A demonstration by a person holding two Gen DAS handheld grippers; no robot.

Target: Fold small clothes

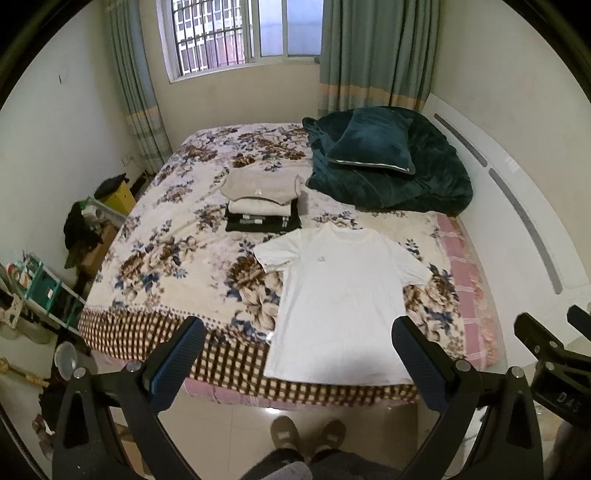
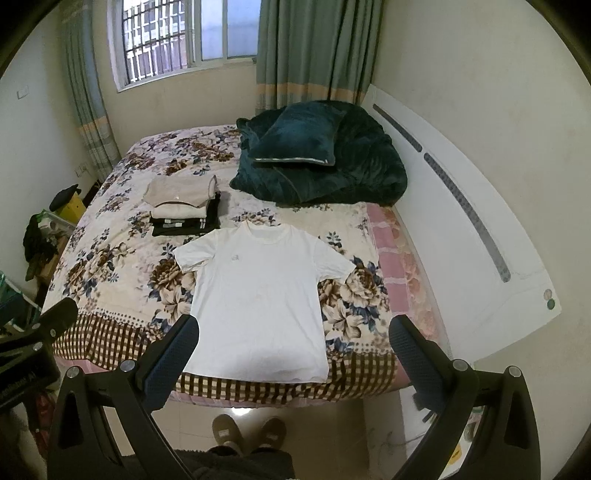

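A bedroom seen from the foot of a bed (image 1: 159, 206), with both handheld grippers raised above the floor and nothing between their fingers. At far left, cluttered shelves (image 1: 44, 291) and a yellow box (image 1: 118, 197) line the wall beside the bed, under a green curtain (image 1: 129, 74) that frames a barred window (image 1: 210, 33). The left gripper (image 1: 295, 354) is spread wide, its blue-padded fingers (image 1: 177, 365) held in the air short of the bed's near edge, one to either side of the hem of a white T-shirt (image 1: 340, 291). A stack of folded clothes (image 1: 262, 201), pale pieces on top and dark ones below, sits mid-bed on the flowered blanket, just beyond the shirt's left sleeve. The white T-shirt itself lies flat and face up, both short sleeves spread, collar toward the window and hem at the checked border near the foot of the bed; in the right wrist view it (image 2: 258, 295) lies between the fingers of the right gripper (image 2: 291, 350), which is also wide open and clear of the cloth. Below, the person's slippers (image 2: 249, 432) stand on the tiled floor. Farther right, a dark green pillow (image 1: 373, 144) rests on a heaped green quilt (image 1: 417, 181) at the far corner, against a white headboard (image 1: 517, 206).
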